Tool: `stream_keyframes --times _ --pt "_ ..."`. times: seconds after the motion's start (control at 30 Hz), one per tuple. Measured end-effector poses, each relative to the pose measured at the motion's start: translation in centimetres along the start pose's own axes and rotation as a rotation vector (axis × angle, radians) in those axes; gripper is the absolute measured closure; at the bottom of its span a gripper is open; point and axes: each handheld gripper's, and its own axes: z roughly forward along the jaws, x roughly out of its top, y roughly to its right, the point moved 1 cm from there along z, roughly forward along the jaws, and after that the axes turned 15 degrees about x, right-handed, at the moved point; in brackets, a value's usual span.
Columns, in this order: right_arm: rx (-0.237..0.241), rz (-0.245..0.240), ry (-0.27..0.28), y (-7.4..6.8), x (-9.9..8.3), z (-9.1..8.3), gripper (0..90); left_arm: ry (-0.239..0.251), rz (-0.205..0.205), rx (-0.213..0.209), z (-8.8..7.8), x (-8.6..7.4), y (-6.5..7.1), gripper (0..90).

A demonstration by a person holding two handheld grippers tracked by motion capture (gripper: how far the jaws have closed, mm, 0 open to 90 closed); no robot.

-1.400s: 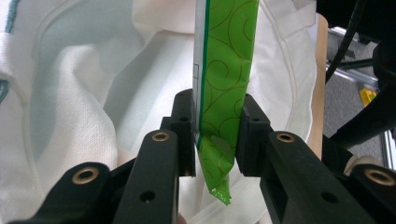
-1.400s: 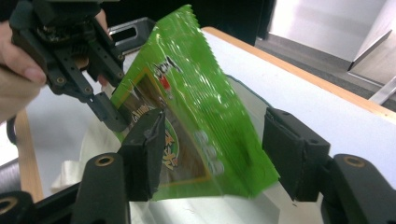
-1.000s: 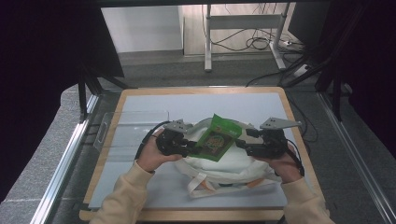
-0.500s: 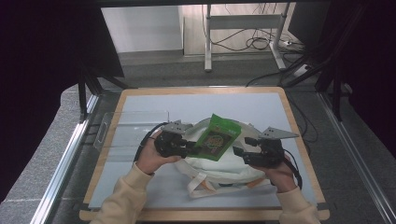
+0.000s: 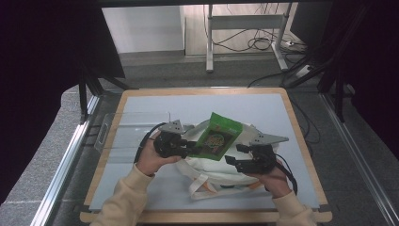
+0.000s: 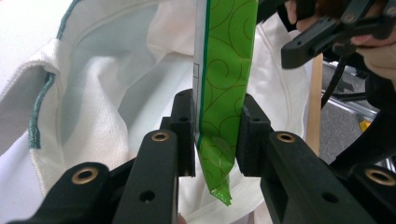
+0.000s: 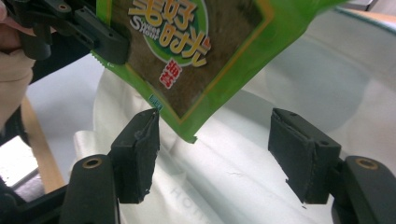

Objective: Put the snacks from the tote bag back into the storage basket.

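A green snack packet (image 5: pixel 217 136) with a brown panel is held tilted above a white cloth bag (image 5: pixel 214 165) lying on the table. My left gripper (image 5: pixel 192 149) is shut on the packet's lower left corner; in the left gripper view the packet's edge (image 6: pixel 218 93) is pinched between the two pads, with the bag's open mouth (image 6: pixel 88 88) behind. My right gripper (image 5: pixel 231 159) is open just right of the packet, low over the bag. In the right gripper view the packet (image 7: pixel 196 51) hangs above the spread jaws, its bottom corner just past the left pad (image 7: pixel 139 147).
The grey table top (image 5: pixel 263 108) has a wooden rim (image 5: pixel 301 136). A clear plastic sheet or tray (image 5: pixel 124 129) lies at the left of the table. The bag's straps (image 5: pixel 202 186) trail toward the front edge. Cables and a stand's legs are on the floor beyond.
My right gripper has let go of the bag's edge area, dropped back toward the front right and stands open. The left gripper keeps hold of the packet, which has barely moved.
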Motion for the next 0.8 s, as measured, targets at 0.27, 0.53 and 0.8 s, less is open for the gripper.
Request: stream_keyframes --times 0.27,0.53,0.8 --pt "0.055 0.017 0.011 0.1 -0.5 1.1 32.3 0.029 -0.011 -0.065 -0.2 0.2 0.4 73.0" --pt "0.097 -0.007 0.04 -0.1 -0.5 1.9 33.3 0.041 -0.017 -0.121 -0.4 0.2 0.5 73.0" --pt "0.162 -0.039 0.103 0.0 -0.4 1.7 40.8 0.041 -0.015 -0.163 -0.1 0.1 0.6 73.0"
